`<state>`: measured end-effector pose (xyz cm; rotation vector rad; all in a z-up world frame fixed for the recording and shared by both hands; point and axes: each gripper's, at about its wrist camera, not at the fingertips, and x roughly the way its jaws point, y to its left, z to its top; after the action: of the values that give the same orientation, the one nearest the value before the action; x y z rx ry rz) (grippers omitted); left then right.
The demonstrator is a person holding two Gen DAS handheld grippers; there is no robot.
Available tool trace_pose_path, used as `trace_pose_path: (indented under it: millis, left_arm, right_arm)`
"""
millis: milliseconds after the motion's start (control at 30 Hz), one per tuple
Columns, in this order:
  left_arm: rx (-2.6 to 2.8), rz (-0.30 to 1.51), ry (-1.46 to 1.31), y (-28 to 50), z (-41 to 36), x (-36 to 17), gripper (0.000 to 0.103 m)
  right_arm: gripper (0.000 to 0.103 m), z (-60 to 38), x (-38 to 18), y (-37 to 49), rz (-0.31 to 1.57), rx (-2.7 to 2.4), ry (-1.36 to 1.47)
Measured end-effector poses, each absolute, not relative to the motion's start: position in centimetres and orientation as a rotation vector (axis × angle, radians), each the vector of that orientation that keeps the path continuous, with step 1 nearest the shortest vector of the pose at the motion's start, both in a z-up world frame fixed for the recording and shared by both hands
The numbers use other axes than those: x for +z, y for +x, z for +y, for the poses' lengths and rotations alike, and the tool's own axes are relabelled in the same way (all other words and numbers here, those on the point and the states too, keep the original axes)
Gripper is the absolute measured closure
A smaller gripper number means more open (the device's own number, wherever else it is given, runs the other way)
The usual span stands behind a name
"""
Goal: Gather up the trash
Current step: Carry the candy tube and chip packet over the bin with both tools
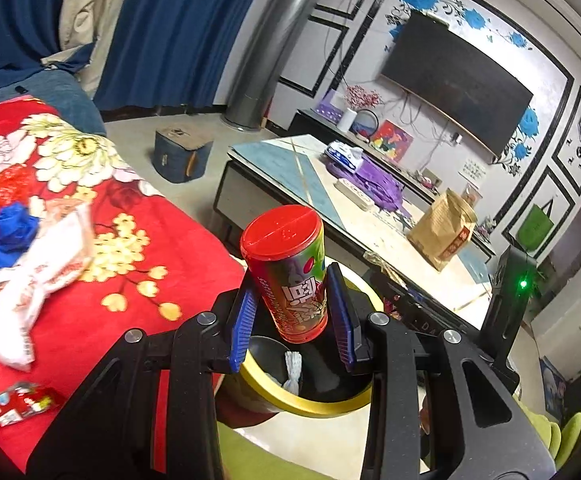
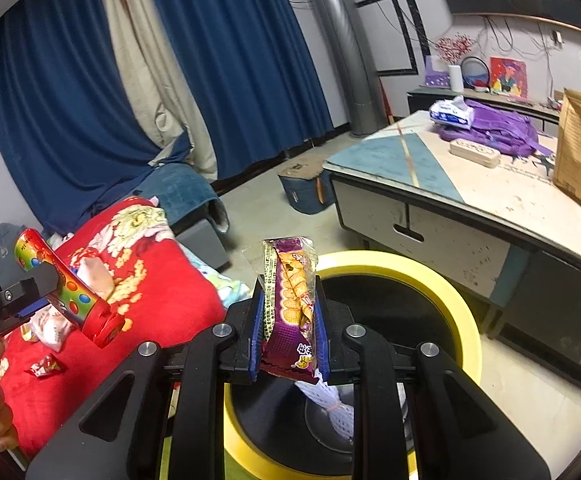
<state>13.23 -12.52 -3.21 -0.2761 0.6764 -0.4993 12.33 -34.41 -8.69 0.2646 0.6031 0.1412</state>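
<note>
My left gripper point(image 1: 294, 312) is clamped on a candy tube point(image 1: 290, 276), a colourful printed cylinder with a flat red cap facing my camera; its blue pads press both sides of the lower body. In the right wrist view the same tube point(image 2: 64, 288) hangs at the far left above the red floral blanket point(image 2: 158, 304). My right gripper point(image 2: 288, 332) is clamped on a purple biscuit packet point(image 2: 290, 304), crinkled clear film with round crackers showing through, standing upright between the pads. Both pieces sit just above the trash bin point(image 2: 462, 316), a round black tub with a yellow rim, near the bench point(image 2: 490, 200). Inside the bin I see a white foam net sleeve point(image 2: 330, 404) against the dark liner. On the blanket to the left lie a crumpled white wrapper point(image 1: 22, 292), a blue scrap point(image 1: 10, 232) and a small red wrapper point(image 1: 18, 402)
</note>
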Motion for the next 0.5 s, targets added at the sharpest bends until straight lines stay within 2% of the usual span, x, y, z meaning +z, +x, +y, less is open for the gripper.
trace_pose_path:
  millis: [500]
  left_arm:
    - [-0.562,0.793,-0.252,16.5,-16.9,-6.5,0.076]
  right_arm:
    - [0.083,-36.8,-12.8,12.6,0.718,0.106,0.296]
